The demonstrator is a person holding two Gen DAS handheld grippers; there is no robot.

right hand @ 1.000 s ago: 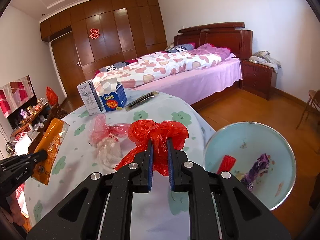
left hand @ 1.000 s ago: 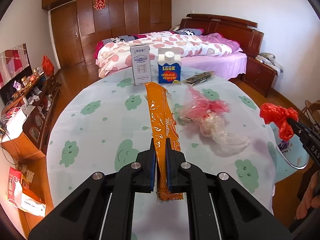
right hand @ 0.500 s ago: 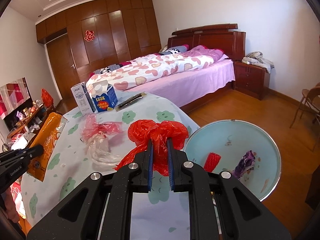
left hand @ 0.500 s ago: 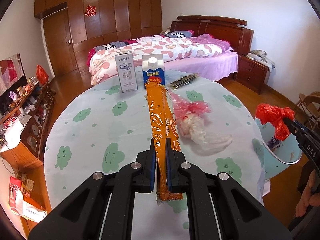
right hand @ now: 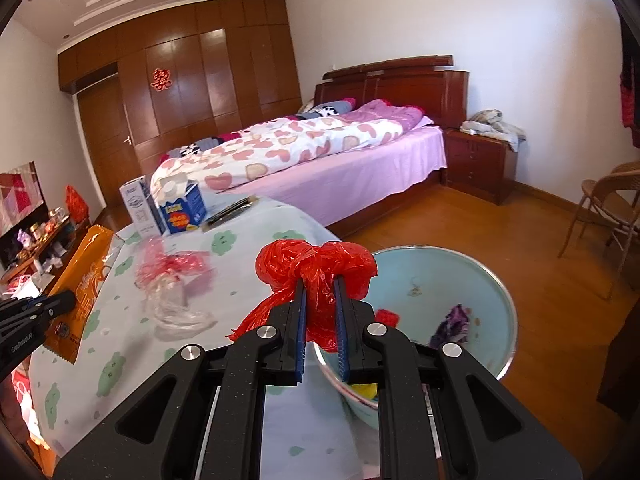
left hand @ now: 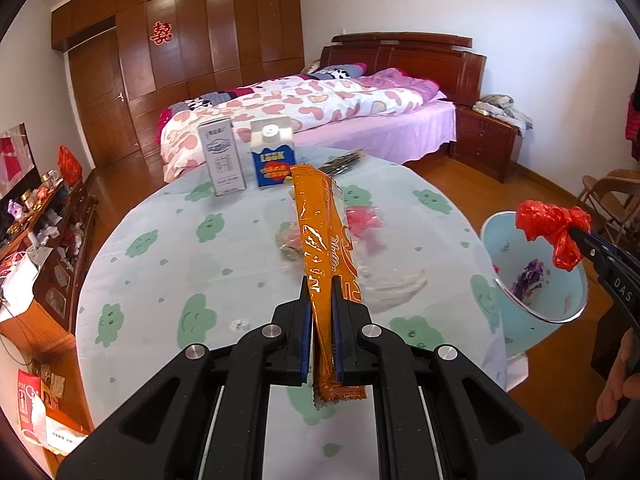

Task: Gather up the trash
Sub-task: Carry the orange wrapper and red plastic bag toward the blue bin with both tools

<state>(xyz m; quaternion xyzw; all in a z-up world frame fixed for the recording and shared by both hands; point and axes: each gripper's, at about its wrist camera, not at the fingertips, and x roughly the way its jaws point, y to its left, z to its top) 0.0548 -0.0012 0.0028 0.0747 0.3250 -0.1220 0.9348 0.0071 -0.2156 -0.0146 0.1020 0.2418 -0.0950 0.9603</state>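
My left gripper (left hand: 321, 280) is shut on a long orange snack wrapper (left hand: 320, 236) and holds it above the round table (left hand: 160, 264). The wrapper also shows in the right wrist view (right hand: 86, 276). My right gripper (right hand: 319, 284) is shut on a knotted red plastic bag (right hand: 316, 266) over the near rim of the light-blue trash bin (right hand: 492, 280). In the left wrist view the red bag (left hand: 554, 226) hangs above the bin (left hand: 560, 304) beside the table's right edge. A crumpled clear and pink plastic bag (right hand: 172, 288) lies on the table.
A grey carton (left hand: 222, 156), a blue milk carton (left hand: 272, 158) and a dark flat wrapper (left hand: 344, 160) stand at the table's far side. The bin holds red and purple trash (right hand: 454, 320). A bed (right hand: 320, 148) lies beyond, a chair (right hand: 612, 216) at right.
Both grippers have risen and pulled back from the table with their loads. The right gripper with the red bag has moved closer over the bin's rim.
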